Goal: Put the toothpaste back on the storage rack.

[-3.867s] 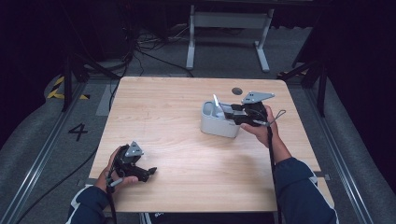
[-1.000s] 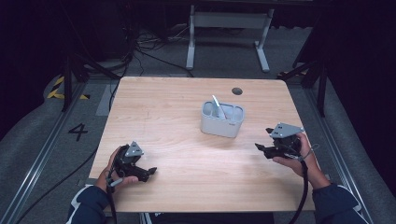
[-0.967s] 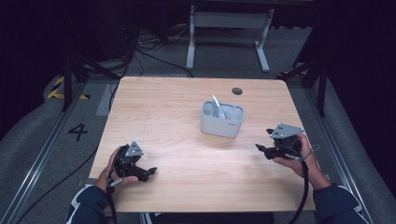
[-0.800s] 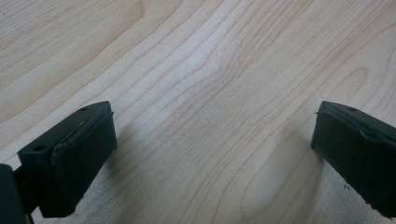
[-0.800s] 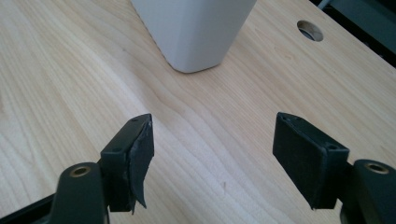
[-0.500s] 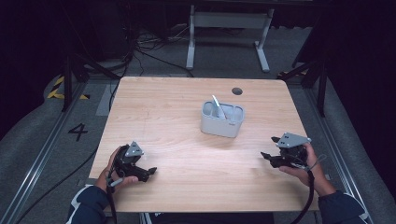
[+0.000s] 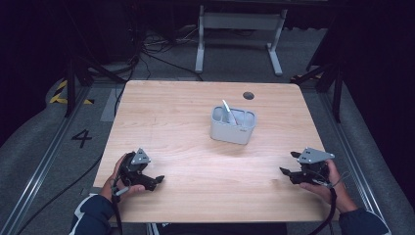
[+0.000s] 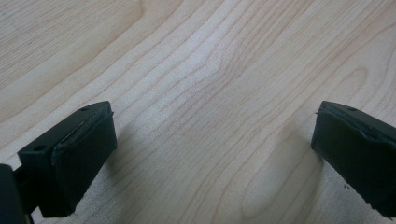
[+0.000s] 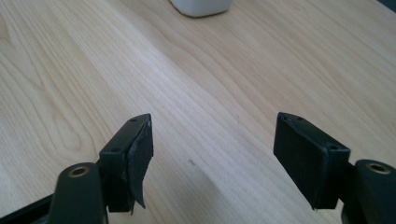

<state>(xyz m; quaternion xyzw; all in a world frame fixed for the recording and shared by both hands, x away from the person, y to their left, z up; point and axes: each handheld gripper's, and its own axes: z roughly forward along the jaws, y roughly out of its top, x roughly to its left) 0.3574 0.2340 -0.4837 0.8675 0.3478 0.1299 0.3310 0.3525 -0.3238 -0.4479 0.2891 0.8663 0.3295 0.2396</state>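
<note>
High view: a grey two-compartment holder (image 7: 233, 125) stands a little right of the frame's centre on the wooden table (image 7: 176, 112), with a white utensil (image 7: 227, 110), too small to name more closely, leaning upright in its left compartment. The left gripper (image 7: 152, 180) rests at the lower left of the table and the right gripper (image 7: 287, 173) at the lower right, both well apart from the holder, neither carrying anything.

Left gripper view: its jaws stand wide apart at the bottom corners of the frame, with bare wood grain between them.

Right gripper view: the jaws are parted fairly wide with nothing between them; the pad on the left jaw looks to be peeling at its lower edge. The base of the holder (image 9: 201, 7) shows at the top edge, far off.

Judging from this, the placing looks done: the utensil sits in the holder and both hands are clear of it, with nothing loose left on the table.
</note>
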